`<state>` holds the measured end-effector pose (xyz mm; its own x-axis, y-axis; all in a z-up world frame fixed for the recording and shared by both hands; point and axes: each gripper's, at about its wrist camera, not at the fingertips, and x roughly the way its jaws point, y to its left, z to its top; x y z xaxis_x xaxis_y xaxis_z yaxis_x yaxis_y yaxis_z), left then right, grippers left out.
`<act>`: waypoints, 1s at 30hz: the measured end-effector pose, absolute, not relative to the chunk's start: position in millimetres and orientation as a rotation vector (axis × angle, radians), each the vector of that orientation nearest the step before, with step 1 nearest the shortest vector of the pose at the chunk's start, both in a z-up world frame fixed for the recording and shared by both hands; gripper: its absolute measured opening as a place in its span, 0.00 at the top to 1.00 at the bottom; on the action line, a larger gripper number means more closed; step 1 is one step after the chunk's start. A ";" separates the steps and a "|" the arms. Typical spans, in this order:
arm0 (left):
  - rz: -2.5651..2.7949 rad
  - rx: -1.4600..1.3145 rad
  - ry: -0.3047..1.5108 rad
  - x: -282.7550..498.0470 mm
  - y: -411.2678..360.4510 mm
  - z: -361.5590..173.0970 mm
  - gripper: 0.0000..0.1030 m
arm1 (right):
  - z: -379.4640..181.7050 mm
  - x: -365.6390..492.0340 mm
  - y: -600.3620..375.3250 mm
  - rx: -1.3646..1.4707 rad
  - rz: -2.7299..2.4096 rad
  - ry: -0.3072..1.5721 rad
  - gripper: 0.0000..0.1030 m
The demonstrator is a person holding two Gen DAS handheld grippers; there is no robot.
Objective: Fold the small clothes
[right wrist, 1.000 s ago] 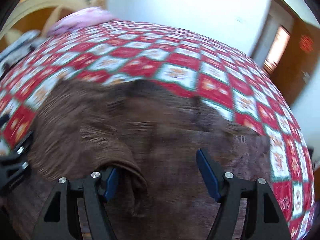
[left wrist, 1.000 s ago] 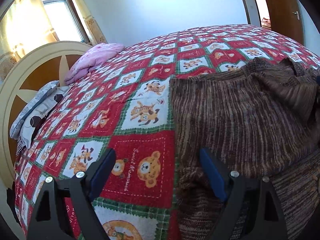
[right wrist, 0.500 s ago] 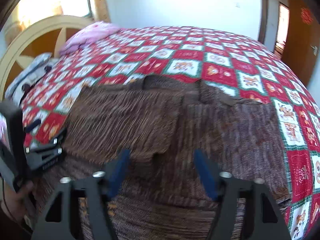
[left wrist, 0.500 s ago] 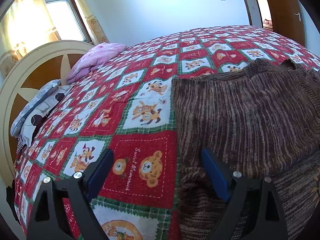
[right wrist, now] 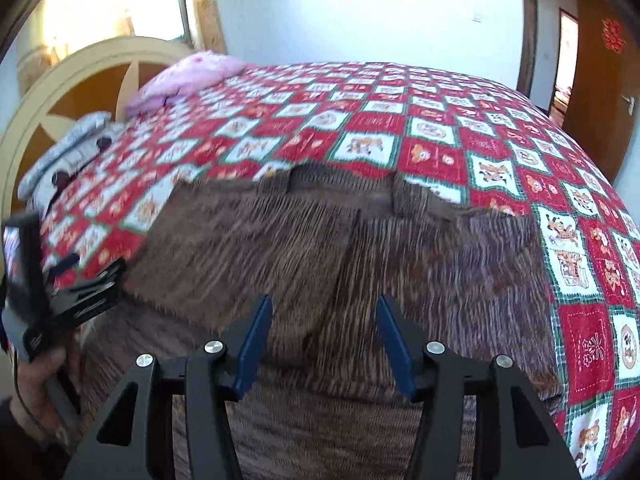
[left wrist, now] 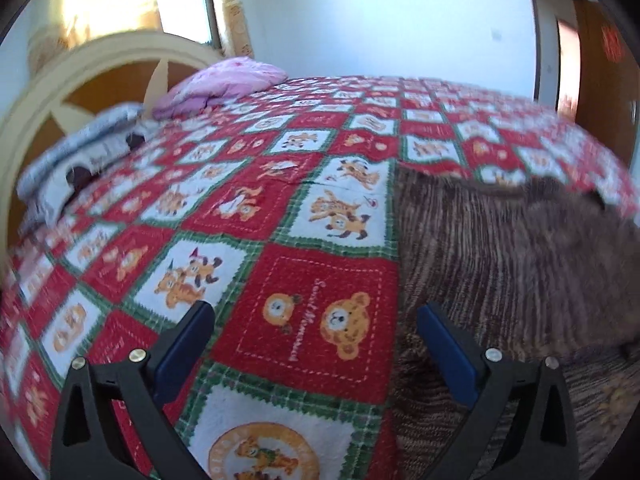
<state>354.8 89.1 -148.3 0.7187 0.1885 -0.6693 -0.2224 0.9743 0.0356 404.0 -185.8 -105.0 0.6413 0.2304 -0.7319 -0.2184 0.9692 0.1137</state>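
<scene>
Two grippers hover over a brown knitted garment (right wrist: pixel 360 264) spread on a red, white and green bear-print quilt (left wrist: pixel 280 208). At upper left of both views sit a pink folded blanket (left wrist: pixel 224 84), a grey patterned pillow (left wrist: pixel 76 156) and the curved cream headboard (right wrist: pixel 76 76). The left gripper (left wrist: pixel 316 340) has its jaws spread wide, empty, straddling the garment's left edge. The right gripper (right wrist: pixel 324 332) is parted, holding nothing, above the garment's middle. Bare quilt stretches beyond the collar toward the far wall; a brown door (right wrist: pixel 596 92) stands at upper right.
</scene>
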 end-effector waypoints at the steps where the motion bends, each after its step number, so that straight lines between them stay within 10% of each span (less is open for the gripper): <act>1: 0.228 -0.129 0.727 349.3 103.8 -145.4 0.00 | -103.1 403.0 -187.6 0.029 0.258 0.831 0.46; 30: 0.249 0.104 0.883 401.6 73.3 -165.1 0.00 | -151.3 385.3 -211.0 -0.073 0.179 0.874 0.34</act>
<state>401.6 73.3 -165.1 0.6083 0.2579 -0.7506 -0.1727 0.9661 0.1920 385.3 -211.0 -151.3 0.6276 0.1263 -0.7683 -0.1864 0.9824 0.0093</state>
